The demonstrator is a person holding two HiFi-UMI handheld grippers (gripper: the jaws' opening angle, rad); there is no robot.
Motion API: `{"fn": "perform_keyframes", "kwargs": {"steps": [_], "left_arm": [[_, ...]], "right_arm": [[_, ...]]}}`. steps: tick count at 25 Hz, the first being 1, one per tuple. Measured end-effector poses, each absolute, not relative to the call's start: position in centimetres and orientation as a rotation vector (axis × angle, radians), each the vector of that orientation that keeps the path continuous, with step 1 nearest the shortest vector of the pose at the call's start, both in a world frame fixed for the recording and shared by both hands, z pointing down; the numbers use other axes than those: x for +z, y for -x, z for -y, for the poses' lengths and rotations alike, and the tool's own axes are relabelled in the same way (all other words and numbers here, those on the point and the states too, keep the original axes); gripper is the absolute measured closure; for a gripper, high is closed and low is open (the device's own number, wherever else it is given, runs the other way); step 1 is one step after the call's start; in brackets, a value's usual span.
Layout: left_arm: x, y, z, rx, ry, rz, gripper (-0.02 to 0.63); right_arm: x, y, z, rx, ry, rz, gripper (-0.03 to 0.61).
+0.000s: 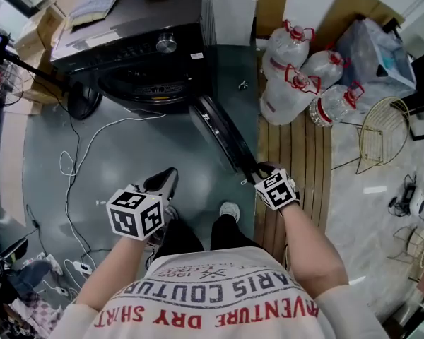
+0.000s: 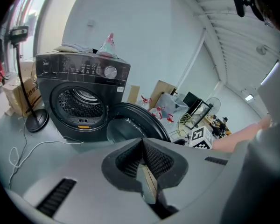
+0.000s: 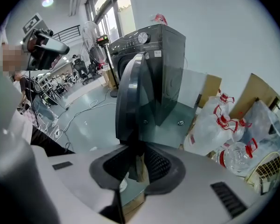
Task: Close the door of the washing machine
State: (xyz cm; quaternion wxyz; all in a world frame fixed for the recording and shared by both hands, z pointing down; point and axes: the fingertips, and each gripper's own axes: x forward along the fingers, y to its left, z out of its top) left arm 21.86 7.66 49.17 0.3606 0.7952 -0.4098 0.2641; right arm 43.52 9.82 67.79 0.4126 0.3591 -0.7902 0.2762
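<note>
R claw [image 3: 136,158] gripping washer door [image 3: 134,97] edge, L claw [image 2: 143,158] closed, empty

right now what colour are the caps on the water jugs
Red caps, clearest in the head view.

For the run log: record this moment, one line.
washing machine door: open | right gripper: gripping its rim | left gripper: shut, empty

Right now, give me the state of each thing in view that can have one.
washing machine door, open, swung out wide.
right hand-held gripper, shut on the washing machine door's edge.
left hand-held gripper, shut, nothing between its jaws.
water jugs, capped with red caps.
</note>
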Motion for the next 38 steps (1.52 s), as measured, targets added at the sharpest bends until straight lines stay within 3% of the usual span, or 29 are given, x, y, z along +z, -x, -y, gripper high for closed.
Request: {"fn": "perform_keyframes", "kwargs": {"steps": [38], "left_arm": [[52.3,8.2,-12.4,0.618,-2.003,1.092,0.584]], "right_arm": [[68.5,-20.2,-14.4,1.110,-1.294,1.757,0.483]]}}
